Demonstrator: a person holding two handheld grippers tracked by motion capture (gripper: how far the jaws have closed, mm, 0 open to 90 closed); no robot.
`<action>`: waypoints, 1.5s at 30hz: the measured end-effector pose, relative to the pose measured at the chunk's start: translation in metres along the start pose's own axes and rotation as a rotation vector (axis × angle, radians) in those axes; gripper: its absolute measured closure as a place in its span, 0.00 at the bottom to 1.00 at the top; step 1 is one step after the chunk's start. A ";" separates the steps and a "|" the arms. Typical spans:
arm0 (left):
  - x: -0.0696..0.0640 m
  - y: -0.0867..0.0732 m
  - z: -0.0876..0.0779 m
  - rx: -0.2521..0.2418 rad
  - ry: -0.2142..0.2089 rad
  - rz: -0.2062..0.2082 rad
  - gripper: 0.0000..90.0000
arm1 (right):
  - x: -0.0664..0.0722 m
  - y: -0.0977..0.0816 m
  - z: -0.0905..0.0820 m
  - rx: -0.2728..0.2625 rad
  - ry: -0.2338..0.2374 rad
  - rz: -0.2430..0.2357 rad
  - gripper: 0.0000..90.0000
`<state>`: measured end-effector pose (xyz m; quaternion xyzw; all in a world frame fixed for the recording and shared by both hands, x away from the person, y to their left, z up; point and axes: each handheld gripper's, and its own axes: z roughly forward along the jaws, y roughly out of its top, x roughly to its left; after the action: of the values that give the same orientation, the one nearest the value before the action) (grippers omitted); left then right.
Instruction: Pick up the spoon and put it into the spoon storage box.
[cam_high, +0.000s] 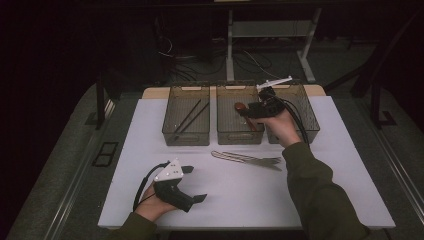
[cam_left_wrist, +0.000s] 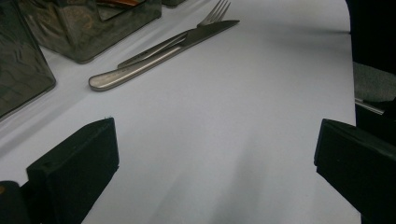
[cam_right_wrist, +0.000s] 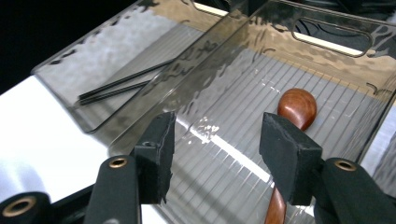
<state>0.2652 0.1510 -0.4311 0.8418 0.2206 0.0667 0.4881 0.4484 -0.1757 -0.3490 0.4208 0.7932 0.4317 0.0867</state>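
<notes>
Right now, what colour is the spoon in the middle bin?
Reddish-brown wood; the spoon shows best in the right gripper view.

Off to the side of your work

You have a pair of thin black chopsticks (cam_high: 189, 116) lying slantwise in the leftmost smoky clear plastic bin (cam_high: 186, 137), and a steel table knife (cam_high: 243, 159) touching a steel fork (cam_high: 265, 161) on the white tabletop (cam_high: 235, 200), just in front of the bins.

White table (cam_high: 150, 200): bins (cam_high: 186, 121), cutlery (cam_high: 247, 159).
</notes>
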 end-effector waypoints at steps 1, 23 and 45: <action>0.000 0.000 0.000 -0.002 -0.002 -0.002 0.00 | 0.001 -0.002 -0.004 -0.006 0.006 -0.006 0.50; 0.000 -0.001 0.002 0.003 0.007 -0.009 0.00 | 0.017 -0.069 -0.065 -0.041 0.131 -0.089 0.49; -0.002 0.001 0.004 0.017 0.020 0.000 0.00 | 0.016 -0.134 -0.078 0.014 0.132 -0.113 0.47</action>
<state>0.2651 0.1470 -0.4321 0.8453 0.2260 0.0733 0.4786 0.3199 -0.2475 -0.3992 0.3466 0.8227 0.4471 0.0554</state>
